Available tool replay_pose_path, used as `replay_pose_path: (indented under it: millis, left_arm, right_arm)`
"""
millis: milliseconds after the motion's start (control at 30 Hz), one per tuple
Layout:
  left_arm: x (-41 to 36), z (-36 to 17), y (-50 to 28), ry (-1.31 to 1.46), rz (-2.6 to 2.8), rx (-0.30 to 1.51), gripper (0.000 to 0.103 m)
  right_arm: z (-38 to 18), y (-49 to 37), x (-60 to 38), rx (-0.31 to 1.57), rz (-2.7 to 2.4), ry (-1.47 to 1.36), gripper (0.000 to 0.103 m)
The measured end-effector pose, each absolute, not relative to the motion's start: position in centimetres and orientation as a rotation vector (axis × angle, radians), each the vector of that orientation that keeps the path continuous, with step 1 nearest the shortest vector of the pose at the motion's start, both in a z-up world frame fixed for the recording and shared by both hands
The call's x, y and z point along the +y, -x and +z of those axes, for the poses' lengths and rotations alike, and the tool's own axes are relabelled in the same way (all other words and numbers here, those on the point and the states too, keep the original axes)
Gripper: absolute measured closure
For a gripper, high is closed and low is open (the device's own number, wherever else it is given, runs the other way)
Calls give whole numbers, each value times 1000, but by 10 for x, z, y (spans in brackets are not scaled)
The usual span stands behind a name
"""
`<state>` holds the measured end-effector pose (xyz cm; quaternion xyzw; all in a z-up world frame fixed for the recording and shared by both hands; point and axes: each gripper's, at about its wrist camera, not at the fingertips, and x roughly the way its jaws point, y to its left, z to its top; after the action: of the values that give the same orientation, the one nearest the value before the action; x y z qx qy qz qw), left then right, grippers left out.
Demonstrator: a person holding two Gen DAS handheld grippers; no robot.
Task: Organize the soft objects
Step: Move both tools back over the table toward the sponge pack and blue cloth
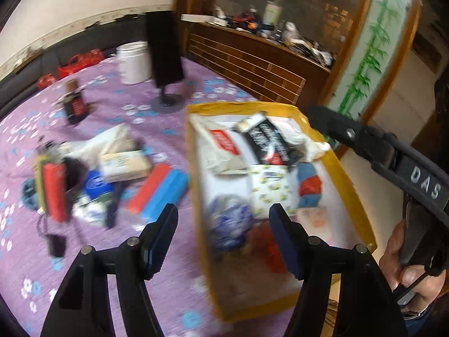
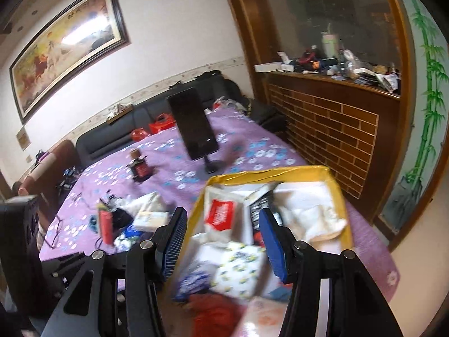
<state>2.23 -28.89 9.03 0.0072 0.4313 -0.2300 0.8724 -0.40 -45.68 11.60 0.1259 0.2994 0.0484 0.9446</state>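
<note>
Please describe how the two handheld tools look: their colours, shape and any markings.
The left tool has black angular finger arms with silver pivot pins and dark blue ribbed pads. The right tool is built the same, with brighter blue pads. Seen from the left camera, its black body carries raised letters "DAS", held by a hand.

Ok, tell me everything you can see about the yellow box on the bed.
The yellow box is a shallow open tray with yellow walls and a white inside, seemingly cardboard. It rests flat on the purple floral cover, near its right side. Soft packets and cloth items crowd it, blurred. Neither gripper touches it.
</note>
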Motion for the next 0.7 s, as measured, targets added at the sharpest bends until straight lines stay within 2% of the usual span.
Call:
replay_pose_path:
  millis: [500, 633, 700]
  left_arm:
    - [-87, 89, -33, 156, -160, 874, 36]
    - [-45, 78, -58, 137, -13, 877, 36]
    - [-29, 70, -69, 134, 64, 862, 36]
  right_arm:
    - [90, -24, -316, 716, 376, -231, 39]
    - [78, -41, -281, 773, 410, -258, 34]
    - [72, -52, -263, 801, 411, -287, 27]
